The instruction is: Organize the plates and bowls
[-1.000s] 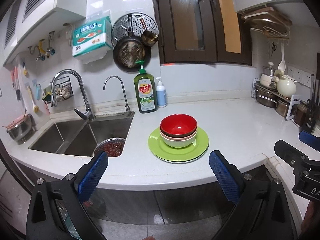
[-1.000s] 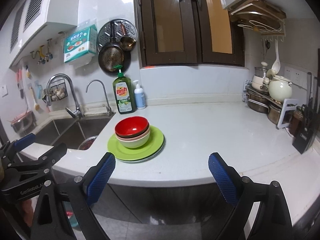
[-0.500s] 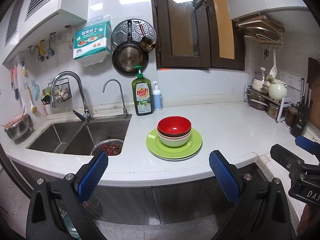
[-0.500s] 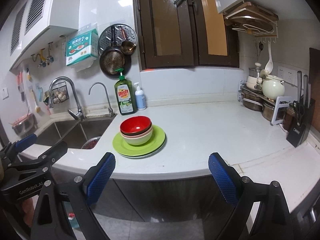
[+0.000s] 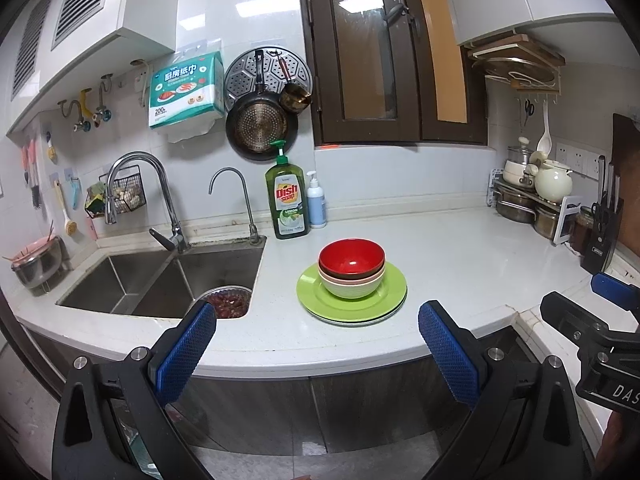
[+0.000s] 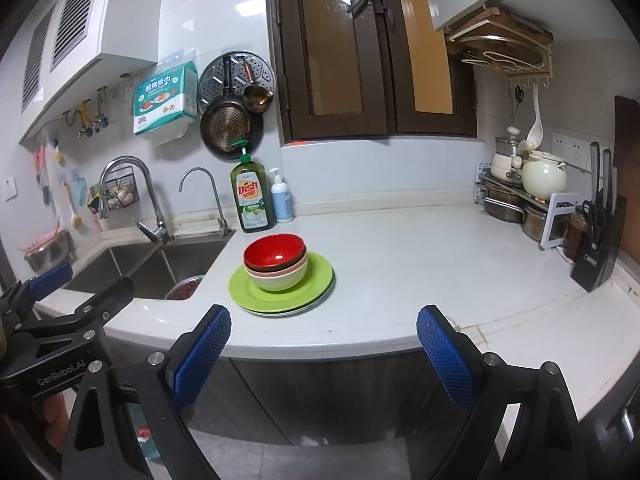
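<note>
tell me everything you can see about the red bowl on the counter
The red bowl is round, glossy red inside with a dark outer wall. It sits upright and empty on top of a nested stack, inside a pink bowl, which sits in a pale green bowl. The stack rests on green plates on the white countertop, right of the sink. Neither gripper touches it.
</note>
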### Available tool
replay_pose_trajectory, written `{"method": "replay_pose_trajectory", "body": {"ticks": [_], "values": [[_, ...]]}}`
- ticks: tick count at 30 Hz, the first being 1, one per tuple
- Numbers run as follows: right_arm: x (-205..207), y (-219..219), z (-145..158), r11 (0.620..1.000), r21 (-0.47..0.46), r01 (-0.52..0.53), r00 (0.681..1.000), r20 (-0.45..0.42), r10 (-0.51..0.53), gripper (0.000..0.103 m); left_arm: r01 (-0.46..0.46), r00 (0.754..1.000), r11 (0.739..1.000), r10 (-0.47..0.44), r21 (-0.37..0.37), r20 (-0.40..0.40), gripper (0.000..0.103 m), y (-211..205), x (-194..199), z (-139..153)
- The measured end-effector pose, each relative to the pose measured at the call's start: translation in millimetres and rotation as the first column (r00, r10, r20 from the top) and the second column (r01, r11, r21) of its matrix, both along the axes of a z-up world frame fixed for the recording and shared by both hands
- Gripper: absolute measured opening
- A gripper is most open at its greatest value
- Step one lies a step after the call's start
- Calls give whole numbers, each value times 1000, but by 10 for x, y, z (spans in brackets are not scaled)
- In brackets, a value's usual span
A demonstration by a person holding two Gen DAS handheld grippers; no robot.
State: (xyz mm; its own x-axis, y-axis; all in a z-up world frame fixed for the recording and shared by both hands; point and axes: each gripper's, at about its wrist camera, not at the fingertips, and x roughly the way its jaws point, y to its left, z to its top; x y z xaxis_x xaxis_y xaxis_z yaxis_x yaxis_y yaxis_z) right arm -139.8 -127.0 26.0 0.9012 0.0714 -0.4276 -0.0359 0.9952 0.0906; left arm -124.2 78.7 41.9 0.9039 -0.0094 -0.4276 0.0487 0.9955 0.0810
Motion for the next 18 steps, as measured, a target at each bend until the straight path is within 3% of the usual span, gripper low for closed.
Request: {"method": "replay_pose_trajectory", "body": {"ticks": [18], "values": [[40,19,-17,1000,-5,4,1000,-4,-4,95,3,1000,1000,-3,-10,-24,103,-27,99,-45]]}}
